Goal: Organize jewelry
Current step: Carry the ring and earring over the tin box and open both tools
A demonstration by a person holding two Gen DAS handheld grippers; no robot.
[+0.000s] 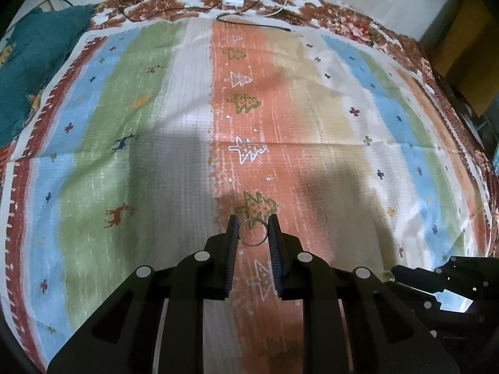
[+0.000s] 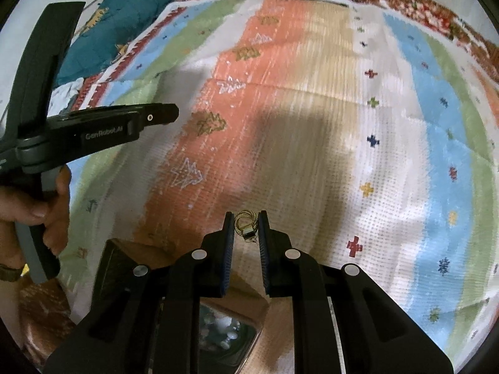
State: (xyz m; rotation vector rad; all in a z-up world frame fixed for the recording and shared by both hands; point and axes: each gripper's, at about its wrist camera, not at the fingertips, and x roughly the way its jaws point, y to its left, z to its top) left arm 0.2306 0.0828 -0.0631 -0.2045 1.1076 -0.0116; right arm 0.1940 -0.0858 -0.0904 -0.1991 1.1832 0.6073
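Both pieces of jewelry are picked up, but neither is put away yet.

The left tool (image 1: 253, 229) is closed on a silver ring (image 1: 253, 232). The ring sits between the tips of its two fingers, held up above the striped mat (image 1: 312, 109) that lies on the bed. It hangs just over a small green tree printed on the mat's orange stripe.

The right tool (image 2: 246, 229) is closed on a small gold piece (image 2: 246, 226). It looks like a thin chain bunched up with a tiny charm, but it is too small to tell for sure. It too is held above the mat.

Under the right tool, near the close edge of the mat, there is a box (image 2: 224, 333) with small pale bits inside. It is mostly hidden by the tool. I think this is where the jewelry should go.

So the picking up is done. What is left, I think, is to carry the ring and the gold piece to the box and let go of them there.
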